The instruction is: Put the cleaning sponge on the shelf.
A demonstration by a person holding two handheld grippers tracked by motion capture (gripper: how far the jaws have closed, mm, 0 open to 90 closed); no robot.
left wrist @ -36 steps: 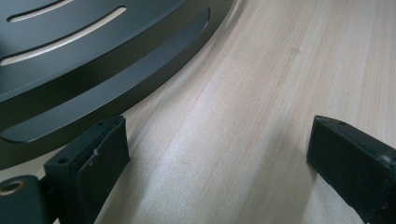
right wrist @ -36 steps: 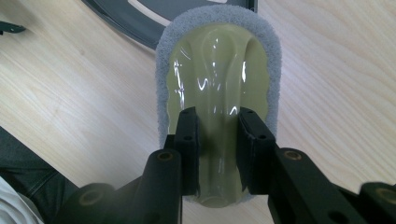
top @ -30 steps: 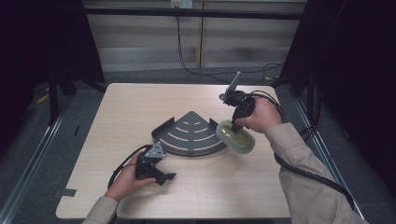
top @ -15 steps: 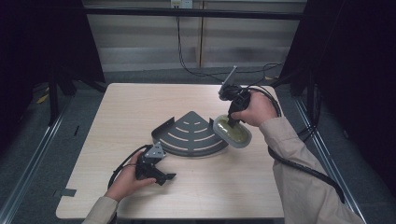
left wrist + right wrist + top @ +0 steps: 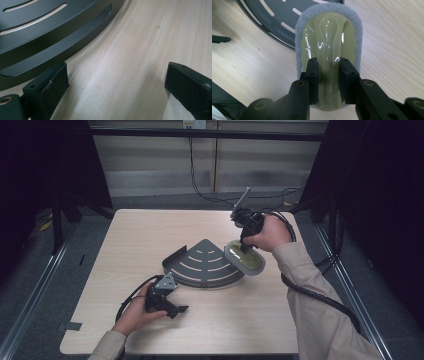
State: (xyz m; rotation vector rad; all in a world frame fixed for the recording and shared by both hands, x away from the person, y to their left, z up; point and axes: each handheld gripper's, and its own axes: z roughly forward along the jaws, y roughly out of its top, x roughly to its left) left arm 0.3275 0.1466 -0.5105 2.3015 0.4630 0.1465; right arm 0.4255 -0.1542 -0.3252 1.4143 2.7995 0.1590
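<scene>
A dark grey quarter-round slotted shelf [image 5: 202, 265] lies flat at the middle of the table. My right gripper [image 5: 243, 244] points down, shut on the raised ridge of an oval scrubber [image 5: 245, 257] with a pale green plastic top and a grey pad rim. The scrubber hangs tilted over the shelf's right edge. In the right gripper view both jaws [image 5: 329, 72] pinch the scrubber [image 5: 328, 30], with the shelf [image 5: 269, 15] beyond. My left gripper [image 5: 177, 310] rests on the table in front of the shelf, open. Its jaws [image 5: 117, 82] hold nothing, and the shelf's curved rim [image 5: 50, 30] lies just ahead.
The light wooden table [image 5: 125, 245] has bare surface on the left and along the front. Black cables [image 5: 310, 290] trail from both grippers. Metal rails [image 5: 45, 270] run along both sides of the table, with dark curtains behind.
My right gripper has carried the scrubber a little to the left and farther back, toward the shelf's right edge. The left gripper has stayed put.
</scene>
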